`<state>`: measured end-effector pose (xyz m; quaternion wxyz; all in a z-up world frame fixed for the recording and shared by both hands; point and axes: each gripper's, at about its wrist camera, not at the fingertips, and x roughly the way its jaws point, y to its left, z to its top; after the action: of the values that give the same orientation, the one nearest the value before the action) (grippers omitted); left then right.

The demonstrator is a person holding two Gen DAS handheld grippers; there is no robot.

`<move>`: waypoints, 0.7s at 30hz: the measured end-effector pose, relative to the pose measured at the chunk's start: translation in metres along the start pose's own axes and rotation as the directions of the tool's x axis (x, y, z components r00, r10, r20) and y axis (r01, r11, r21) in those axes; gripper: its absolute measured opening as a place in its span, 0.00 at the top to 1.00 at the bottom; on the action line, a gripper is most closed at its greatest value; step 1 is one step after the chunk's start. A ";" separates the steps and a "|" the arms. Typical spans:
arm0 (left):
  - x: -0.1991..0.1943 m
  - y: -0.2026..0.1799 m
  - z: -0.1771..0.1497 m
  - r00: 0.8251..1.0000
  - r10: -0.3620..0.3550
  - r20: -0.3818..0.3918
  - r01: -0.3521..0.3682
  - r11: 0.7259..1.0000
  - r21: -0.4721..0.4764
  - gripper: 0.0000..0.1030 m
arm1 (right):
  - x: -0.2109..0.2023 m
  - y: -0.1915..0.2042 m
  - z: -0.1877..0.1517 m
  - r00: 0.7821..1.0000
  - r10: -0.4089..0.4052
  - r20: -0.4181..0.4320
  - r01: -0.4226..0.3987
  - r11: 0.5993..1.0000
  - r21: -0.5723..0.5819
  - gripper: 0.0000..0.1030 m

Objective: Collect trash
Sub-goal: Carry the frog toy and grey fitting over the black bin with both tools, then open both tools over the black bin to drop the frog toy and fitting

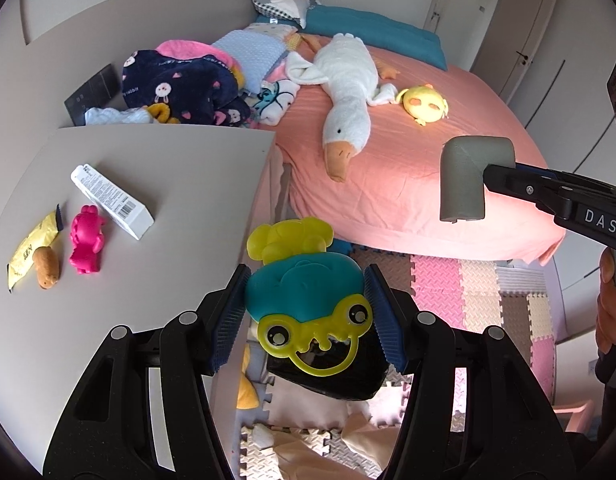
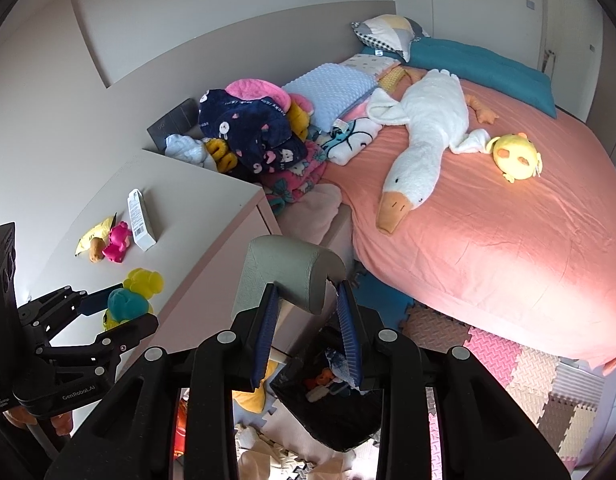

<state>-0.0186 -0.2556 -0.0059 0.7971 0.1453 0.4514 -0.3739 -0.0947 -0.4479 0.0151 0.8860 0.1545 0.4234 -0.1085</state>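
My left gripper (image 1: 305, 316) is shut on a teal and yellow frog toy (image 1: 303, 292), held in the air just past the table's edge; it also shows in the right wrist view (image 2: 125, 306). My right gripper (image 2: 308, 334) is shut on a grey foam corner guard (image 2: 287, 272), also in the left wrist view (image 1: 466, 178). A black-lined trash bin (image 2: 328, 404) stands on the floor right below both grippers (image 1: 328, 380). On the table (image 1: 167, 240) lie a yellow wrapper (image 1: 31, 254), a brown toy (image 1: 47, 268), a pink toy (image 1: 87, 246) and a white box (image 1: 111, 200).
A bed with a pink sheet (image 2: 488, 240) fills the right side, with a white goose plush (image 2: 420, 136), a yellow chick plush (image 2: 516, 158) and piled blankets (image 2: 251, 132). Foam puzzle mats (image 1: 468, 296) cover the floor.
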 end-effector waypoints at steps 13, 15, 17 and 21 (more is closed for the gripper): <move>0.010 -0.008 -0.005 0.997 0.052 -0.053 -0.051 0.999 0.018 0.06 | -0.008 -0.039 -0.001 0.996 -0.086 0.034 0.082 0.990 0.117 0.26; 0.010 -0.006 -0.005 0.997 0.054 -0.053 -0.053 0.998 0.017 0.06 | -0.006 -0.038 -0.001 0.996 -0.083 0.030 0.079 0.990 0.116 0.26; 0.009 -0.005 -0.006 0.997 0.054 -0.053 -0.054 0.998 0.012 0.06 | -0.006 -0.035 -0.002 0.997 -0.079 0.026 0.076 0.991 0.111 0.26; 0.009 0.003 -0.009 0.997 0.054 -0.056 -0.054 0.999 -0.007 0.06 | -0.003 -0.027 -0.003 0.997 -0.073 0.016 0.071 0.993 0.093 0.26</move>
<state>-0.0192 -0.2530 -0.0185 0.7946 0.1643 0.4711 -0.3460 -0.1074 -0.4718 0.0102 0.8776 0.1788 0.4145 -0.1612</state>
